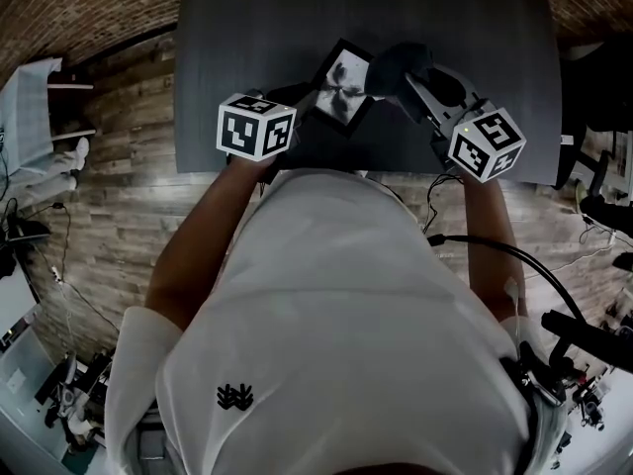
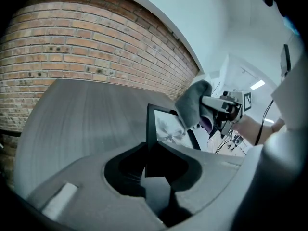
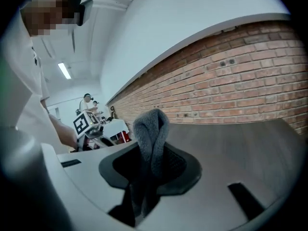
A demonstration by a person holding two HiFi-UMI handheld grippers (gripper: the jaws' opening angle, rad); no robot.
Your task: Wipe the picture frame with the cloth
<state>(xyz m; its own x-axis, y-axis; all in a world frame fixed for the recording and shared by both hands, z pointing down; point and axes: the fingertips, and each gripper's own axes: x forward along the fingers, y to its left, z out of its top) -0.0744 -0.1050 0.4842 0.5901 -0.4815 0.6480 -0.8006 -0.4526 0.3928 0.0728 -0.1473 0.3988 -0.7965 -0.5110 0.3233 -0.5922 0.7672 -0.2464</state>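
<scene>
A black picture frame [image 1: 343, 86] with a pale leafy print is held tilted above the grey table [image 1: 247, 28]. My left gripper [image 1: 305, 100] is shut on the frame's lower left edge; in the left gripper view the frame [image 2: 166, 126] rises upright from between the jaws [image 2: 154, 150]. My right gripper [image 1: 407, 79] is shut on a folded grey cloth [image 1: 396, 65]. The cloth [image 2: 192, 105] lies against the frame's upper right corner. From the right gripper view, the cloth [image 3: 150, 138] sticks up out of the jaws [image 3: 149, 162], and the frame is not seen there.
The table's near edge runs just in front of the person's body. A brick wall [image 3: 231, 81] stands behind the table. Wooden floor [image 1: 109, 196] lies to the left with white furniture [image 1: 35, 107]; cables and gear [image 1: 593, 354] crowd the right.
</scene>
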